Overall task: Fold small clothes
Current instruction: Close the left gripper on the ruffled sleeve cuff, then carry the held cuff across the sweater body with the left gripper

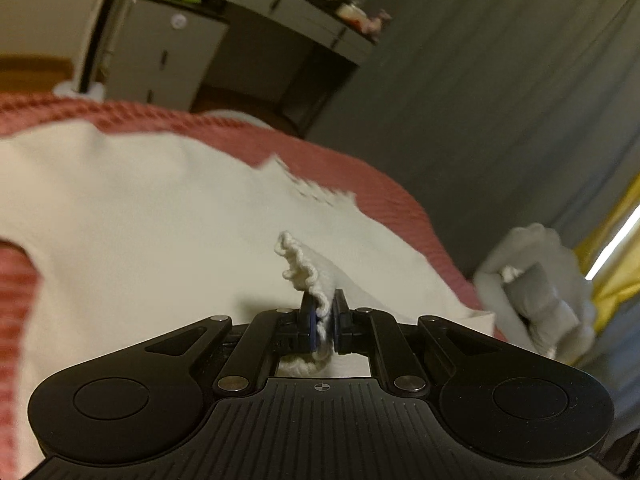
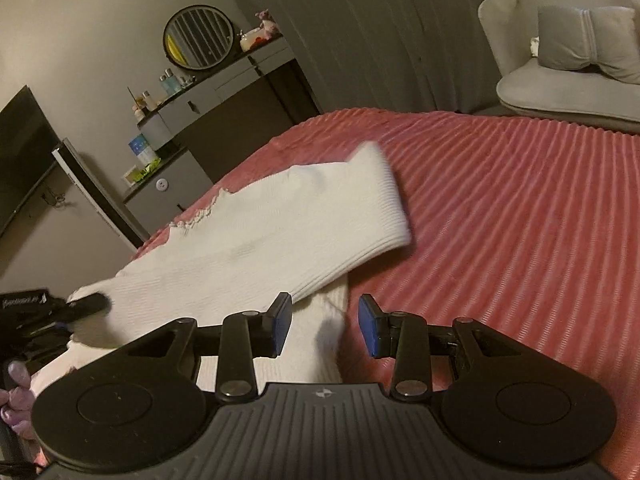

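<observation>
A cream ribbed knit garment [image 2: 280, 236] lies partly folded on a bed's pink ribbed blanket [image 2: 500, 220]; the left tool [image 1: 325, 326] is clenched on its frilled lace edge [image 1: 298, 266]; the right tool [image 2: 324, 326] hovers released, blue pads [image 2: 280, 326] either side of the cloth's near corner.

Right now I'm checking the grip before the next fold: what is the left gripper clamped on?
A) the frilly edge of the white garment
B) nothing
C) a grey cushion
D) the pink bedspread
A: in the left wrist view the left gripper pinches the white garment at its frilly edge, above the pink bedspread.
</observation>
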The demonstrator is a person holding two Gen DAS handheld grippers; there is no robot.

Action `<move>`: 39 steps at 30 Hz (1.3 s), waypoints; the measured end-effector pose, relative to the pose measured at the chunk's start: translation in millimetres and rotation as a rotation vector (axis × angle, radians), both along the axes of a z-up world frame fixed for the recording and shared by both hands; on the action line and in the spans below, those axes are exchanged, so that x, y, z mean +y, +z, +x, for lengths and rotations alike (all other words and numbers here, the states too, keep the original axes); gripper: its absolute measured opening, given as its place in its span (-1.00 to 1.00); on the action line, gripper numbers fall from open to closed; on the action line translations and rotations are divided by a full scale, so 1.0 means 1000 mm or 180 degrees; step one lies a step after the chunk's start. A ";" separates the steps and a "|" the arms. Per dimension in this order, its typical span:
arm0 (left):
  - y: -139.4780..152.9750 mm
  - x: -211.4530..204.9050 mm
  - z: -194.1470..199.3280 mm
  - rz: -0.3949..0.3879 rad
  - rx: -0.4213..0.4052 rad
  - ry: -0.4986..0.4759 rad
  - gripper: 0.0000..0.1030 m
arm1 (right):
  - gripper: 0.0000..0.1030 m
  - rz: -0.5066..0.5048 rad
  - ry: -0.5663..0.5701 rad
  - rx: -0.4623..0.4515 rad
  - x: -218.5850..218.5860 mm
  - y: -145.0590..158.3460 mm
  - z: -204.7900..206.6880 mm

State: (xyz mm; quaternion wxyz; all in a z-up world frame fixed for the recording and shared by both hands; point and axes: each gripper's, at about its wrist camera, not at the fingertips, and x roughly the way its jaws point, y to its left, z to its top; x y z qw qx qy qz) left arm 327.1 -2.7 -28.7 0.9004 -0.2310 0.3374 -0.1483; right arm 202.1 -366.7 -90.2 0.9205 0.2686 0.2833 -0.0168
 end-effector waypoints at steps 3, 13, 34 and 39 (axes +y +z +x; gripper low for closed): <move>0.001 0.010 0.003 0.0023 -0.0020 0.0032 -0.82 | -0.30 -0.0132 0.0002 0.0003 0.005 -0.001 0.009; -0.008 0.015 0.025 0.0365 -0.0099 0.0089 -0.82 | -0.30 -0.0643 -0.0026 0.0105 0.011 -0.006 0.046; -0.016 0.037 0.058 0.0825 -0.0262 0.0309 -0.82 | -0.30 -0.1010 0.0097 0.0145 0.023 -0.011 0.069; -0.024 0.036 0.063 0.0855 -0.0187 0.0260 -0.81 | -0.30 -0.1168 0.0091 0.0155 0.029 -0.009 0.077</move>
